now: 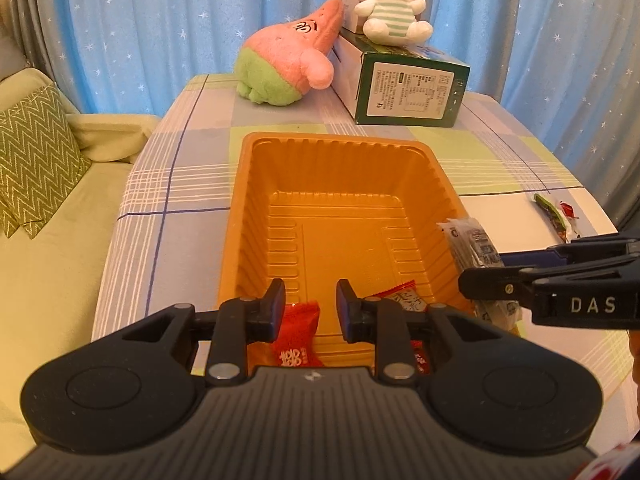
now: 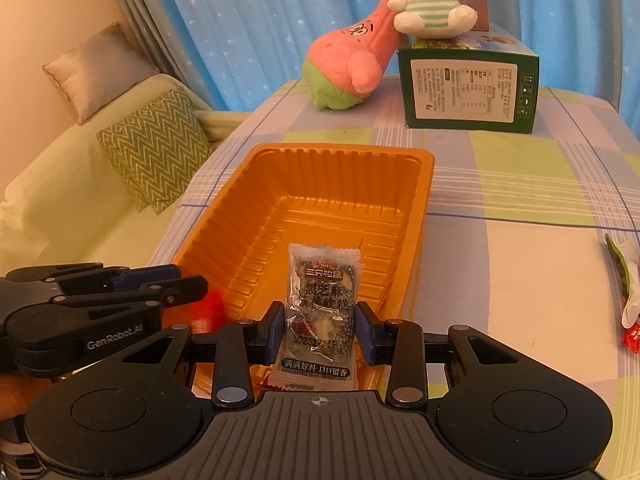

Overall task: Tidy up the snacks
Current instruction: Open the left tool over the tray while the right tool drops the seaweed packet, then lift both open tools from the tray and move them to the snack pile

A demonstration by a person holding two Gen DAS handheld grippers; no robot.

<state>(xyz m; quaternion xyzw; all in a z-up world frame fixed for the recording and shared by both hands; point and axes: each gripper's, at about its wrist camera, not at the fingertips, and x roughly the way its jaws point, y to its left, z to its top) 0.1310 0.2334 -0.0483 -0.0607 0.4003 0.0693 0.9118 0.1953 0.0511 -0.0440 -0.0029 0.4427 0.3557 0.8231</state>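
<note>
An orange plastic tray lies on the checked tablecloth. My left gripper hangs over the tray's near end, jaws a little apart and gripping nothing. A red snack packet lies just below them in the tray, and another red packet lies to its right. My right gripper is shut on a clear packet of dark sesame cake, held upright over the tray's near right corner. In the left wrist view that gripper comes in from the right with the packet sticking up.
Loose snack packets lie on the table to the right of the tray. A pink star plush, a green box and a white rabbit plush on it stand behind the tray. A sofa with cushions is at the left.
</note>
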